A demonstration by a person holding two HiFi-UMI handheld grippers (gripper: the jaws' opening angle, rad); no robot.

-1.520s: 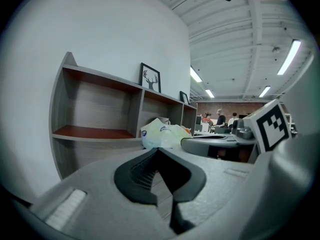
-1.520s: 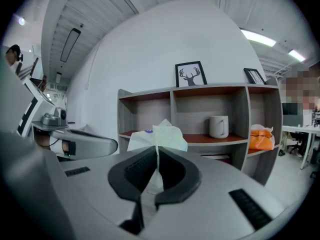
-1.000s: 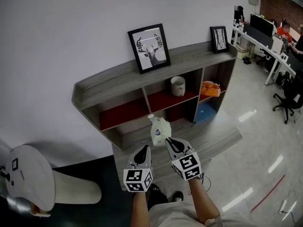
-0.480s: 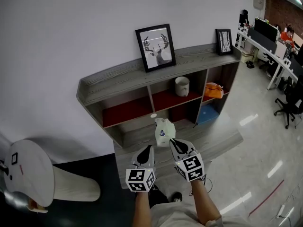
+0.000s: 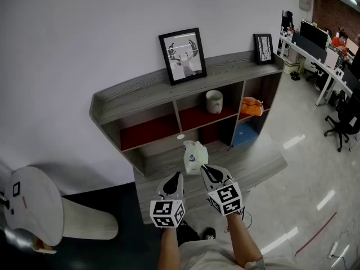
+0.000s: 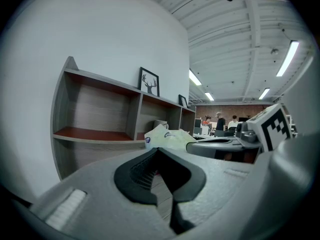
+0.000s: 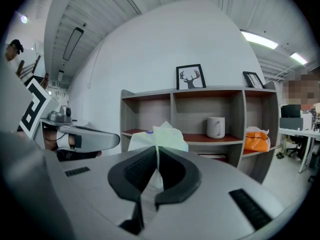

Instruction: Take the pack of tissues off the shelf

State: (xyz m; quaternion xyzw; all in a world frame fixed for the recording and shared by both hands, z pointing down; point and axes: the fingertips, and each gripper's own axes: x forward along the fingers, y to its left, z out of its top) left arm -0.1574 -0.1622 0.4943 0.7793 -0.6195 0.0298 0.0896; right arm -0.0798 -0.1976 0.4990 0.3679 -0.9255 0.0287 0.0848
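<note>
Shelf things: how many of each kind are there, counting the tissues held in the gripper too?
Framed pictures: 2
Mug: 1
Orange bag: 1
Pack of tissues, held in the right gripper: 1
Total: 5

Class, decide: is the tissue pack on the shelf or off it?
Off. The right gripper is shut on the pack and holds it out in front of the shelf compartments.

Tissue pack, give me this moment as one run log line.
tissue pack: held in front of shelf | right gripper: shut on tissue pack | left gripper: shut, empty
</note>
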